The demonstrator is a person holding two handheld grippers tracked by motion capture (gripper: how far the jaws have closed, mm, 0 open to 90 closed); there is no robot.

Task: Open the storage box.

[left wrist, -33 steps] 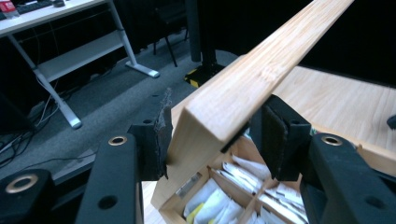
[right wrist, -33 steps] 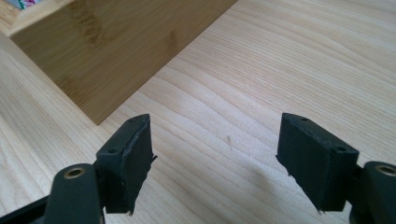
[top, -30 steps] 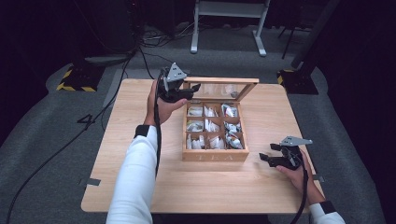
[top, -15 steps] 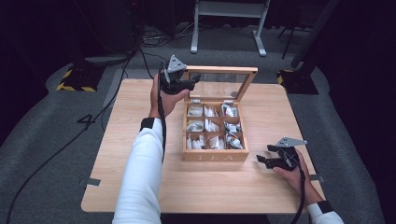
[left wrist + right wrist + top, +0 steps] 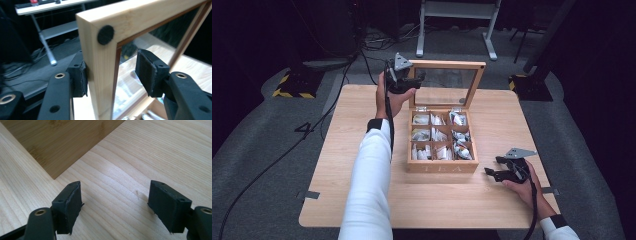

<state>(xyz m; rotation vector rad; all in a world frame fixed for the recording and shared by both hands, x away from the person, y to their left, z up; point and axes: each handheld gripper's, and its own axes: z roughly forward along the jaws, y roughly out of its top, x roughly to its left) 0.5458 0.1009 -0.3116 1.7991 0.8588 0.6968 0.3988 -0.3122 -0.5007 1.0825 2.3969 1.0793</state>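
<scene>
Nearest the person, the right gripper (image 5: pixel 496 172) rests on the table (image 5: pixel 362 200) just right of the wooden tea box (image 5: pixel 442 167), its jaws wide apart and empty. Farther back, the left gripper (image 5: pixel 408 80) straddles the raised glass lid (image 5: pixel 100 65) at its corner, one pad (image 5: pixel 82 77) touching the frame, the other apart.

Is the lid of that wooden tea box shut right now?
No, the glass-paned lid stands upright above the tea box, with the left gripper at its corner.
</scene>
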